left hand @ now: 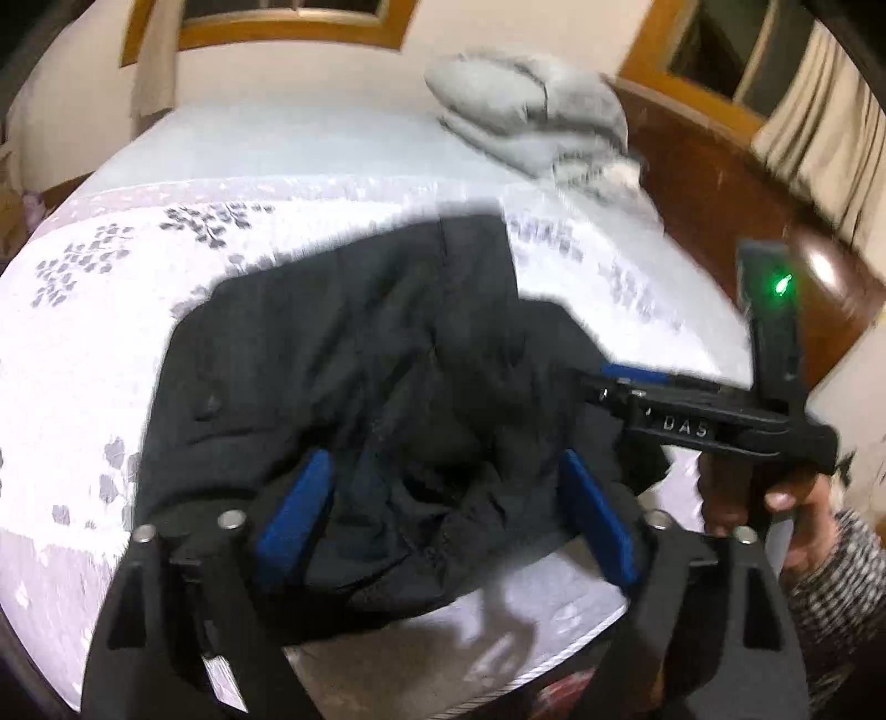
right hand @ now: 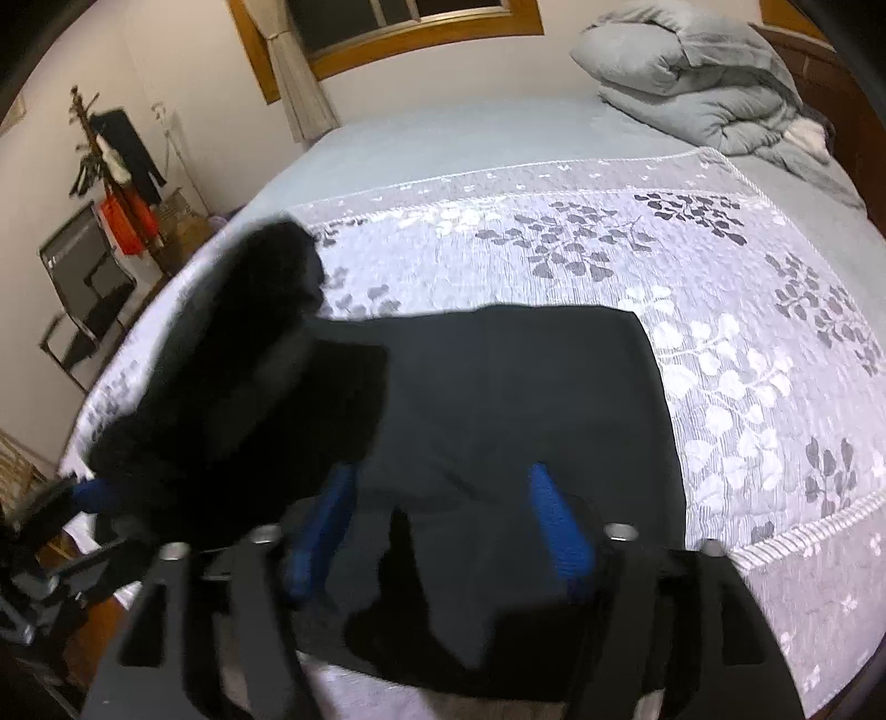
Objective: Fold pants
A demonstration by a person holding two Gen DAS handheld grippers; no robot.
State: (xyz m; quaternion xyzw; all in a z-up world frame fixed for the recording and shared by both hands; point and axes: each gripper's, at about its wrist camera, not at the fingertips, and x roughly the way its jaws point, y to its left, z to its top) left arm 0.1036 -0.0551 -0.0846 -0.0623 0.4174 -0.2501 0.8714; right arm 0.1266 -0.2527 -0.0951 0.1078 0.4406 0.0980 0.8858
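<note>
The black pants (left hand: 354,399) lie on the bed (left hand: 83,387), filling the middle and lower part of both views, near the bed's close edge. In the right wrist view the cloth is flat and square-edged toward the centre right, while a thick bunched mass of it rises at the left of the frame, too blurred to read well. In the left wrist view the cloth is rumpled in the lower centre.

The left hand-held gripper (left hand: 443,526) has its blue fingers spread wide, with rumpled pants between and under them; it grips nothing. The right hand-held gripper (right hand: 448,526) also has its fingers apart over the flat cloth, not pinching anything. In the left wrist view the right tool comes in from the right edge, held by a hand (left hand: 786,515), with a green light lit on it; its tip reaches the edge of the pants, though whether it touches is unclear.

As I judge it, the fold is partly made: one part looks laid over, and the bunched part is still to be sorted. The next move likely calls for each tool to close on an edge of the loose cloth, lift it and lay it flat over the rest.

The bed carries a pale cover with grey and white leaf prints. A folded grey quilt (right hand: 703,83) sits at the upper right, by a dark wooden headboard (left hand: 720,183). Wood-framed windows (right hand: 410,27) run along the top wall, and a chair (right hand: 83,293) and a coat rack (right hand: 111,160) stand at the left of the right wrist view.
</note>
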